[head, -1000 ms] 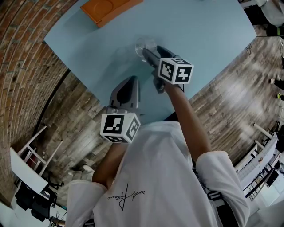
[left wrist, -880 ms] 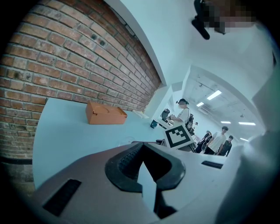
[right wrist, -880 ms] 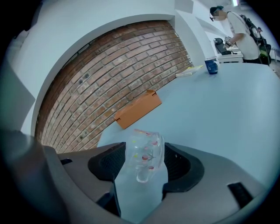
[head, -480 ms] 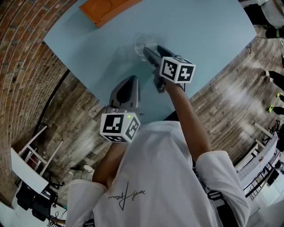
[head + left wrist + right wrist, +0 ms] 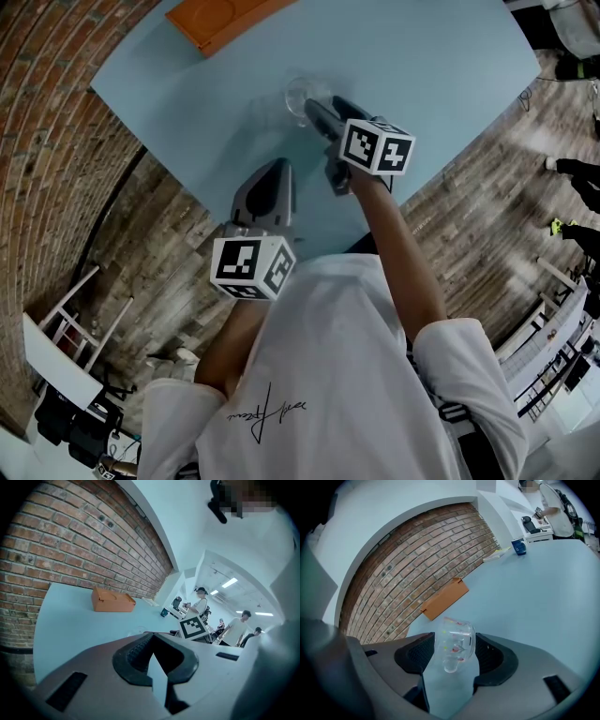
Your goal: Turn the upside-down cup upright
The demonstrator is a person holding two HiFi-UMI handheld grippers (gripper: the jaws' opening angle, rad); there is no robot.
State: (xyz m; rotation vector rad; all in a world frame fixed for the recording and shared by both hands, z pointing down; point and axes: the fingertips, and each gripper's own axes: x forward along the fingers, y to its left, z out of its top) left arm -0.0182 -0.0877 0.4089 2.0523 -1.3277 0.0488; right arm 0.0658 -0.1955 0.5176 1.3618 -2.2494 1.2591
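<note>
The right gripper [image 5: 455, 654] is squeezing a small see-through plastic cup [image 5: 454, 637] between its jaws. The cup is tipped to one side, over the light blue table [image 5: 441, 66]. It is well apart from the flat orange box [image 5: 220, 19]. The left gripper [image 5: 154, 656] is farther from the box than the cup, its jaws closed together.

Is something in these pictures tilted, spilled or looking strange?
Only the clear cup: it leans askew between the jaws of the right tongs. Nothing looks spilled or broken on the table.
</note>
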